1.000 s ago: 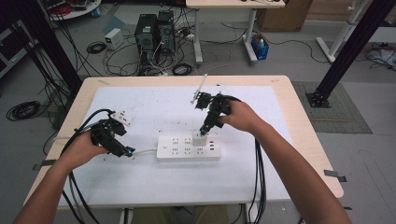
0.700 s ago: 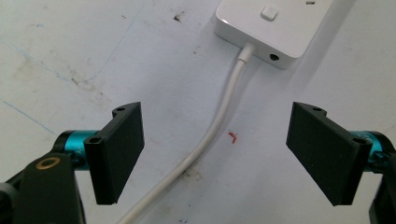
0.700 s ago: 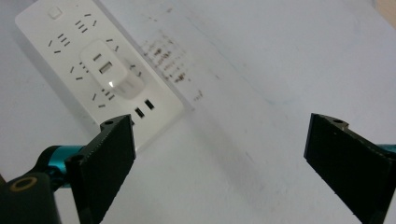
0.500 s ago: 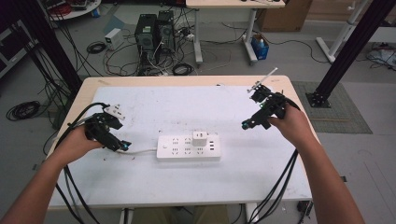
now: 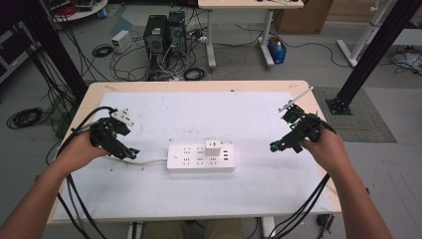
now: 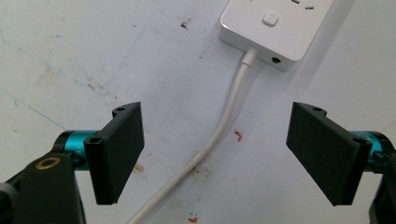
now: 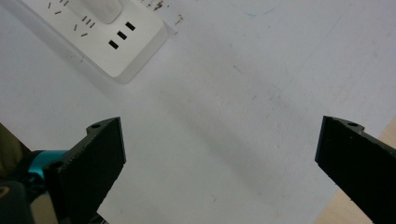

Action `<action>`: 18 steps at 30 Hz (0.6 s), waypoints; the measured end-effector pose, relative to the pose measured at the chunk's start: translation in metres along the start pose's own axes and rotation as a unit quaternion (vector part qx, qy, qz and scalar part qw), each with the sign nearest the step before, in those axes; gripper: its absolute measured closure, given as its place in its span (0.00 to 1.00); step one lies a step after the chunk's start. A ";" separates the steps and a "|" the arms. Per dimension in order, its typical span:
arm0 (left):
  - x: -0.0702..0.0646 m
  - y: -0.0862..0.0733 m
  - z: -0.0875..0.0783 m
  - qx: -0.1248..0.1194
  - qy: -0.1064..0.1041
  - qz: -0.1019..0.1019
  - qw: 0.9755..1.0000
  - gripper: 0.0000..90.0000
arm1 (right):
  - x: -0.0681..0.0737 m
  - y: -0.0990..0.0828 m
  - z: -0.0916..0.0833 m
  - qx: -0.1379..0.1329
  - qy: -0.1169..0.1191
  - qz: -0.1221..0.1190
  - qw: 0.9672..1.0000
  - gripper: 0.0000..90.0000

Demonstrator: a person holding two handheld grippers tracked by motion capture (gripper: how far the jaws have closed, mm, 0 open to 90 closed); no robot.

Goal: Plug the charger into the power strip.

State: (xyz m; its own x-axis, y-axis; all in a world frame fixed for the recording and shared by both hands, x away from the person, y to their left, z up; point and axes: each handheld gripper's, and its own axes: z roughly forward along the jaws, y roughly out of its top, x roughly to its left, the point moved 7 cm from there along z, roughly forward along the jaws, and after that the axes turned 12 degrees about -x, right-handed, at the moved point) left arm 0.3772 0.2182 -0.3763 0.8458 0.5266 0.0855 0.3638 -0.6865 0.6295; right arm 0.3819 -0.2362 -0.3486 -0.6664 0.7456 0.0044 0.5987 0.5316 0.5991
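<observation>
Left gripper view: the left gripper (image 6: 215, 154) has its two black jaws spread wide and released, gripping nothing; the white cord (image 6: 219, 126) runs along the mat between them, apart from both pads, up to the near end of the white power strip (image 6: 275, 28). Right gripper view: the right gripper (image 7: 219, 163) has just been opening, and its jaws stand far apart with nothing between them — only bare white mat (image 7: 224, 93) lies below, and a corner of the power strip with its small slots sits well beyond the jaw tips.

High view: the left gripper (image 5: 130, 153) hovers low at the left end of the cord, just beside the power strip (image 5: 200, 157), which lies flat at the middle of the mat with a white plug adapter (image 5: 214, 146) seated in its top. The right gripper (image 5: 276, 146) is held well to the right of the strip — near the mat's right edge. Both hands enter from the bottom, trailing black cables over the wooden table (image 5: 199, 85).
</observation>
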 end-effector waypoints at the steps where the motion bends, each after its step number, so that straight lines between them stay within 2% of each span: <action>1: 0.000 0.000 0.000 0.000 0.000 0.000 1.000 0.21 | 0.000 0.000 0.000 0.000 0.000 0.000 1.000 0.01; 4: 0.001 -0.001 0.000 0.005 0.001 0.002 1.000 0.21 | -0.001 -0.005 0.000 0.002 -0.003 0.008 1.000 0.01; 6: 0.000 -0.002 0.001 0.001 0.000 -0.005 1.000 0.21 | -0.001 -0.008 0.002 0.009 -0.007 0.010 1.000 0.01; 7: 0.001 -0.002 0.001 0.004 0.000 -0.001 1.000 0.21 | 0.000 -0.008 0.003 0.012 -0.006 0.011 1.000 0.01; 18: 0.000 -0.006 0.004 0.008 -0.002 -0.004 1.000 0.21 | 0.002 -0.010 0.009 0.014 -0.002 0.010 1.000 0.01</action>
State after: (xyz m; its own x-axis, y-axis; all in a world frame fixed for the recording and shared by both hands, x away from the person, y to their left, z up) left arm 0.3764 0.2199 -0.3834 0.8446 0.5298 0.0769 0.3768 -0.6903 0.6177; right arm 0.3785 -0.2362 -0.3618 -0.6527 0.7575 0.0131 0.6236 0.5273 0.5771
